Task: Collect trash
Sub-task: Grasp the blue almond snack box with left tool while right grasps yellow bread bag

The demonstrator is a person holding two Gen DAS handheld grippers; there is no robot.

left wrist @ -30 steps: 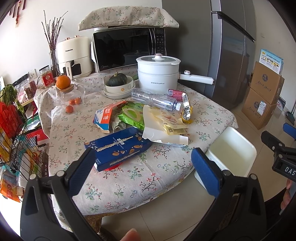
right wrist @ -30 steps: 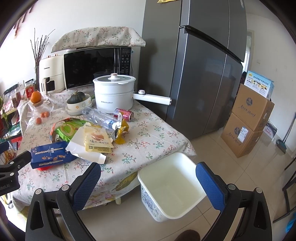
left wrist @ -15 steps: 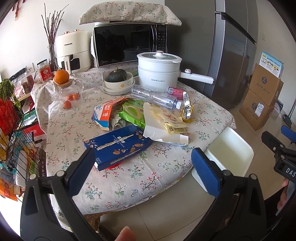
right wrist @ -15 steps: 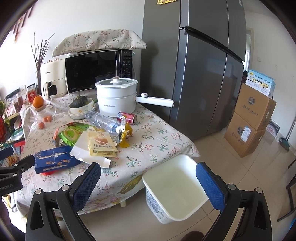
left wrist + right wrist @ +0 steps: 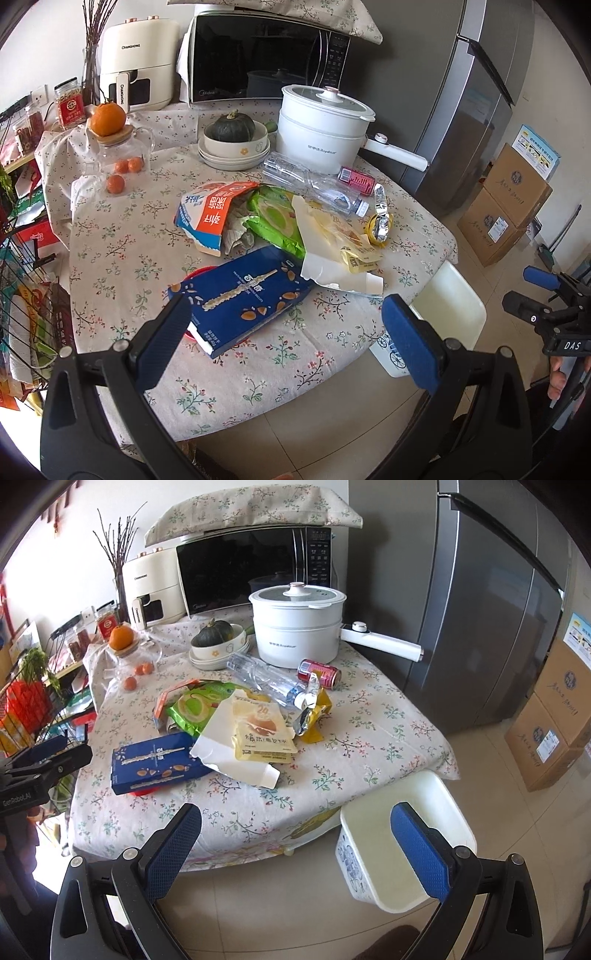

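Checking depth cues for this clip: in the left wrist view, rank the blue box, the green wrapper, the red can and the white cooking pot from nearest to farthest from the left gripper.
From the left gripper:
1. blue box, near table edge.
2. green wrapper, mid-table.
3. red can, far right.
4. white cooking pot, at the back.

Tablecloth (image 5: pixel 122 236) showing white ground, small floral print. Box (image 5: pixel 240 299) showing dark blue, white and orange print. Carton (image 5: pixel 210 218) showing orange, blue, white. Pouch (image 5: pixel 277 221) showing green. Packet (image 5: pixel 264 734) showing pale yellow. Can (image 5: pixel 319 672) showing red. Wrapper (image 5: pixel 314 710) showing yellow, silver. Bin (image 5: pixel 436 812) showing white, blue print on wall. Pot (image 5: pixel 297 627) showing white. Squash (image 5: pixel 229 127) showing dark green. Finger pads (image 5: pixel 417 849) showing blue on black frames.
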